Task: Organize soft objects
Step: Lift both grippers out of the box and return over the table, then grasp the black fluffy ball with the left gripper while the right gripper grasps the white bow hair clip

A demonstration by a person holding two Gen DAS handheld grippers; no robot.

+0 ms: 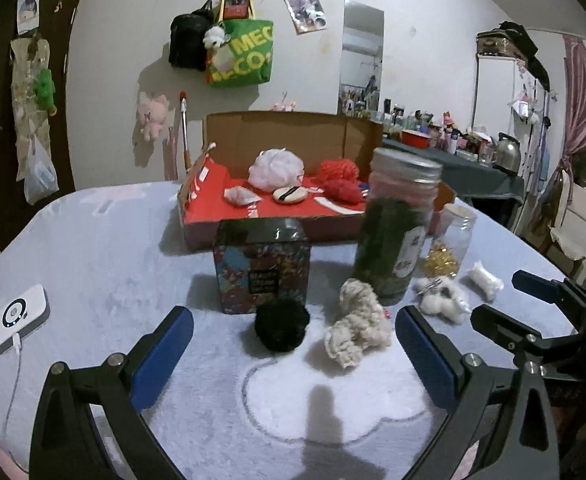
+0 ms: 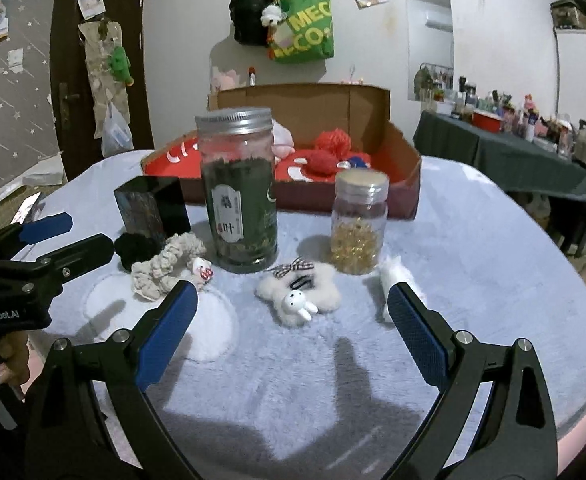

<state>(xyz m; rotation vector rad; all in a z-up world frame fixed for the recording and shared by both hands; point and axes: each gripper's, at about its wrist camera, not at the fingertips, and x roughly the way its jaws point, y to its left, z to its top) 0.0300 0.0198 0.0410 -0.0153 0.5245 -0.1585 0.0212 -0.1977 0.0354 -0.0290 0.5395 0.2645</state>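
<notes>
A black fluffy scrunchie (image 1: 280, 327) and a cream knitted scrunchie (image 1: 356, 323) lie on the pale blue table cover just ahead of my open, empty left gripper (image 1: 293, 340). A white furry bunny clip (image 2: 299, 295) with a checked bow lies just ahead of my open, empty right gripper (image 2: 291, 308). A small white fluffy piece (image 2: 393, 280) lies by its right finger. The cardboard box (image 1: 277, 204) with red lining at the back holds a pink mesh puff (image 1: 276, 169), red pompoms (image 1: 339, 180) and a powder puff (image 1: 289, 194).
A tall jar of dark leaves (image 2: 239, 190), a small jar of gold beads (image 2: 359, 228) and a patterned tin (image 1: 261, 266) stand between the soft items and the box. A white device with a cable (image 1: 20, 318) lies at the table's left. A cluttered side table (image 2: 533, 148) stands to the right.
</notes>
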